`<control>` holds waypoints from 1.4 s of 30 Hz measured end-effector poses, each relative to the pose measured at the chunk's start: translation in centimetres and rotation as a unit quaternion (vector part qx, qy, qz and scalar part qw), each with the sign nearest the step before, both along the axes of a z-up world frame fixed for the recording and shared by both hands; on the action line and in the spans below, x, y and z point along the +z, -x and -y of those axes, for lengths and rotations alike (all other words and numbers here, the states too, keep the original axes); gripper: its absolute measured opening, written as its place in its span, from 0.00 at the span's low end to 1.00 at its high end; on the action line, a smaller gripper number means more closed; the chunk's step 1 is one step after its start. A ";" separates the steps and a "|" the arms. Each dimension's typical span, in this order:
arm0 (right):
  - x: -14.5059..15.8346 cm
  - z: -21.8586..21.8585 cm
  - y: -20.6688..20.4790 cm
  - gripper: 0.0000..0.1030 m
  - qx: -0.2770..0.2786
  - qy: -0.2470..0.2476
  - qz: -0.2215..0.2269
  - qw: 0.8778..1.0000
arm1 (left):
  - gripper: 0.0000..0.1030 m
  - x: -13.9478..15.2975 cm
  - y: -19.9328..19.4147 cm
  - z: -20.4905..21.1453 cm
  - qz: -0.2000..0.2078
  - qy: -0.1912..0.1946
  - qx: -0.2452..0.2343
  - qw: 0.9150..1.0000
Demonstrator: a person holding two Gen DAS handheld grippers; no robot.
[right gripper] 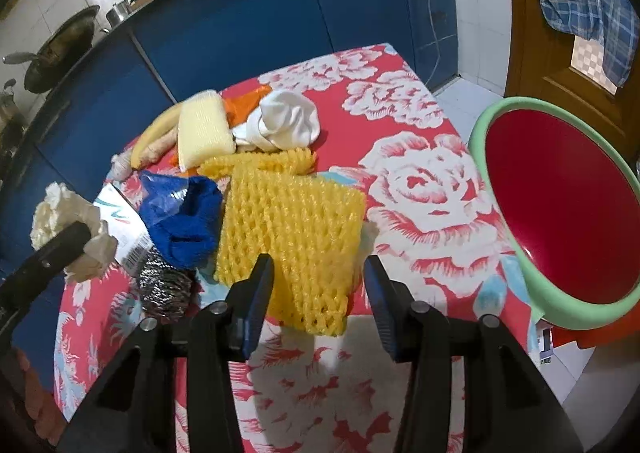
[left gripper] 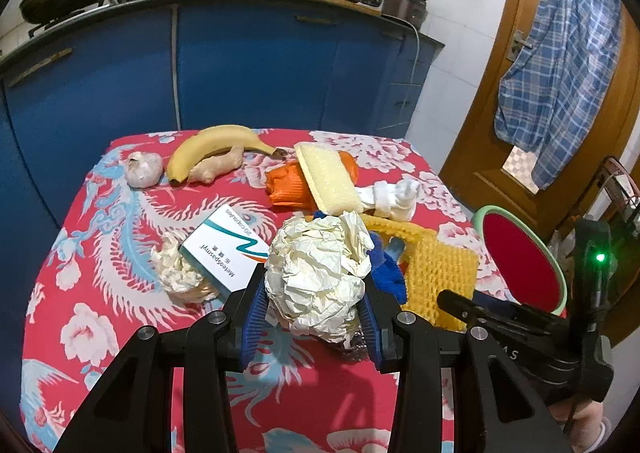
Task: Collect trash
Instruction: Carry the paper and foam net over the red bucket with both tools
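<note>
My left gripper (left gripper: 314, 311) is shut on a crumpled ball of cream paper (left gripper: 320, 273) and holds it above the red flowered tablecloth (left gripper: 100, 293); the ball also shows in the right wrist view (right gripper: 64, 217). My right gripper (right gripper: 318, 285) is open, its jaws either side of the near edge of a yellow foam fruit net (right gripper: 288, 225). A red basin with a green rim (right gripper: 560, 213) stands off the table's right edge. A second crumpled paper (left gripper: 176, 269) lies by a white medicine box (left gripper: 224, 249).
On the table lie a banana (left gripper: 216, 145), ginger (left gripper: 218, 165), garlic (left gripper: 144, 169), a pale sponge (left gripper: 328, 177), orange cloth (left gripper: 284, 185), white cloth (right gripper: 288, 121), blue cloth (right gripper: 184, 225) and a steel scourer (right gripper: 164, 289). Blue cabinets (left gripper: 240, 65) stand behind.
</note>
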State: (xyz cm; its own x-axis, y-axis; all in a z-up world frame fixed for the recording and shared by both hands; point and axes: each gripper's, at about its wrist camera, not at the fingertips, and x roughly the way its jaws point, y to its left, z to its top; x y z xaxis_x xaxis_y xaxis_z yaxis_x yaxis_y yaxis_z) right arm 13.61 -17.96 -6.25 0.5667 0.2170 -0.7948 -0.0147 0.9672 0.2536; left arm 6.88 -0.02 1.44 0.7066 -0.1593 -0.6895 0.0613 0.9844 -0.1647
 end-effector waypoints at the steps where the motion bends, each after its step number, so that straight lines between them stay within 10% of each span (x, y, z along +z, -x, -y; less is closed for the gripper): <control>1: -0.3 0.0 0.0 0.35 0.001 -0.005 -0.005 1.000 | 0.42 0.0 0.0 0.0 0.000 0.000 0.001 1.000; 6: -0.1 -0.1 0.4 0.11 0.000 0.000 0.009 1.000 | 0.42 0.0 -0.1 -0.1 0.000 0.000 0.000 1.000; 27: 7.9 5.9 6.4 0.10 -0.064 0.008 0.123 0.990 | 0.42 1.9 0.1 3.1 0.007 0.008 -0.046 0.999; 42: 7.6 13.7 6.6 0.10 -0.146 0.039 0.109 0.982 | 0.42 3.9 -1.9 12.6 0.017 -0.009 -0.135 0.991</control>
State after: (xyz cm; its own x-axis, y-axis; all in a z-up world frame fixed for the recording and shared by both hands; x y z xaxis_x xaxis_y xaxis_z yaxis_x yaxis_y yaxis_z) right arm 7.02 -31.69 1.35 0.7546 -0.0378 -0.6551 0.2214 0.9545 0.1998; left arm 8.74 -12.64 5.36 0.6625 -0.3342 -0.6703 0.3281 0.9340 -0.1413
